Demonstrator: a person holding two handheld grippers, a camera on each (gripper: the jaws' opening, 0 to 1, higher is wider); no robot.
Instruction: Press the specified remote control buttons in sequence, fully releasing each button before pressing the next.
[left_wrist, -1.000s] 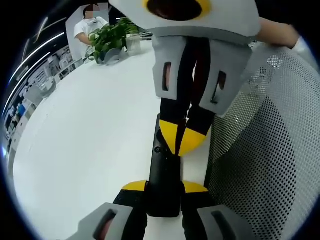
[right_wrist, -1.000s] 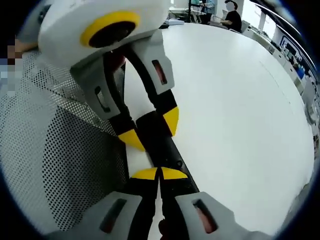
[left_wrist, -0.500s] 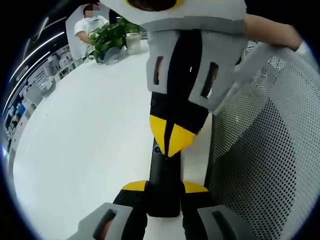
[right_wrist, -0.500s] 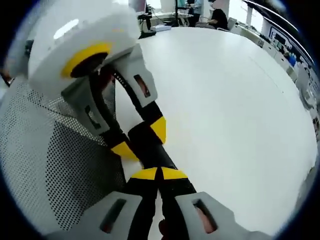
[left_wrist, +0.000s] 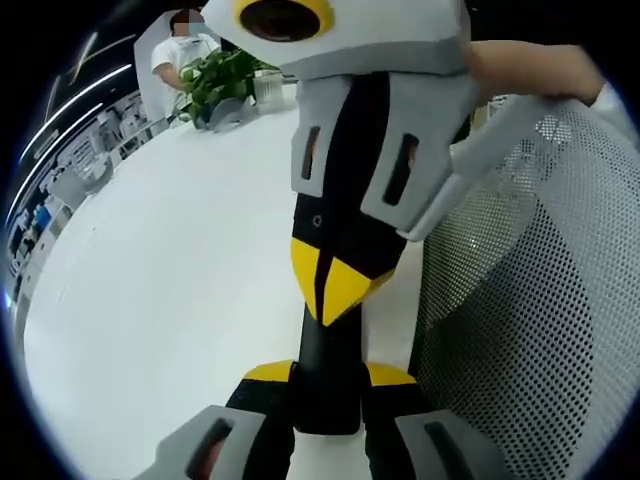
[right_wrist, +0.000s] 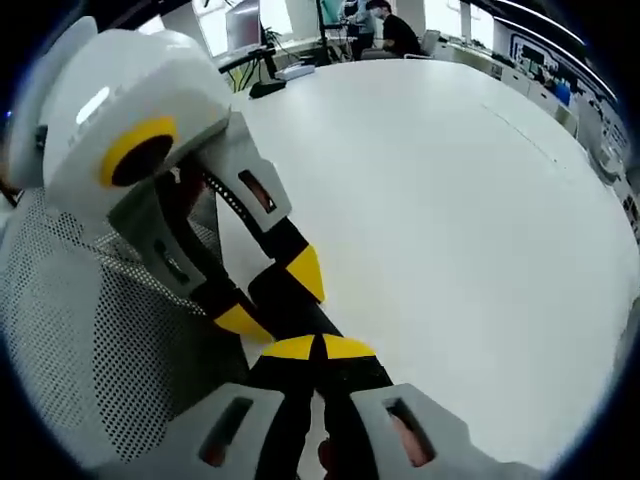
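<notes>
The black remote control is pinched at the desk edge by the left gripper, while the right gripper, jaws pressed together, is set upon it

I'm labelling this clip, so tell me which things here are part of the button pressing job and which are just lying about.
Part of the job:
- black remote control, clamped in the left gripper
- right gripper, fingers closed, tips over the remote

Just lying about:
- white table
- white mesh chair back
- potted plant at the far edge
- people seated in the background
</notes>
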